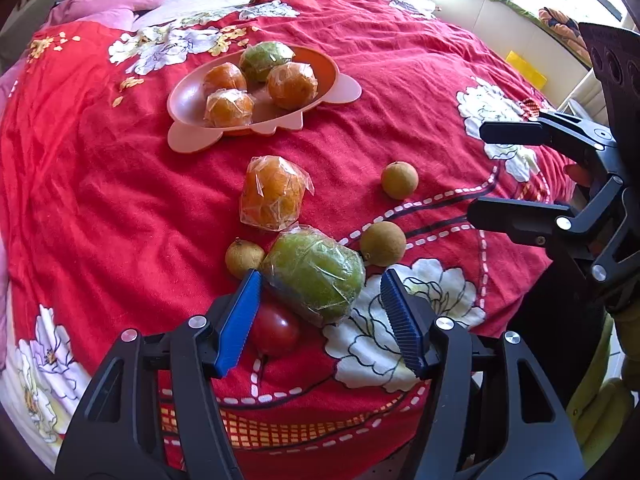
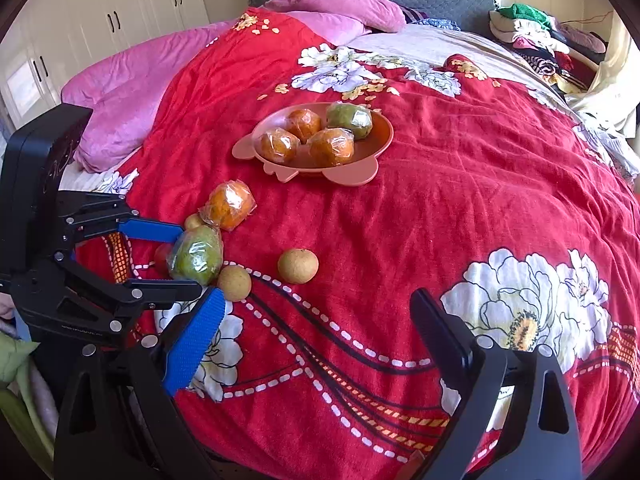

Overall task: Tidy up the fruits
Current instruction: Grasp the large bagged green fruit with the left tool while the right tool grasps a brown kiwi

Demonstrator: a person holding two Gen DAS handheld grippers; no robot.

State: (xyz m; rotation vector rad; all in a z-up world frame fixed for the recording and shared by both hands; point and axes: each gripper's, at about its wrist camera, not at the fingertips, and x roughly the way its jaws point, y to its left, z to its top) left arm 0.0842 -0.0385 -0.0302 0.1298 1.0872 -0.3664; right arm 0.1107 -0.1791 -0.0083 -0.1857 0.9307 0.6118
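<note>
While the big red flowered blanket (image 2: pixel 460 184) covers the bed, the left claw (image 1: pixel 320 300) reaches around a green fruit wrapped in clear plastic (image 1: pixel 316 274).

On the blanket sits a pink plastic plate with little feet (image 1: pixel 188 100), holding three wrapped orange fruits and one wrapped green one. Nearer lies one more wrapped orange fruit (image 1: pixel 272 196). The green wrapped fruit lies between the left claw's blue pads; the left pad (image 1: pixel 240 316) touches its end, the right pad stands off it, so nothing is gripped. The right claw (image 2: pixel 316 344) hangs wide open over bare blanket, holding nothing. Three small round brown fruits (image 1: pixel 399 180) lie near. Only the left view clearly shows the small red fruit (image 1: pixel 276 330) beside the left pad. Only the right view shows white cupboards (image 2: pixel 116 12).
</note>
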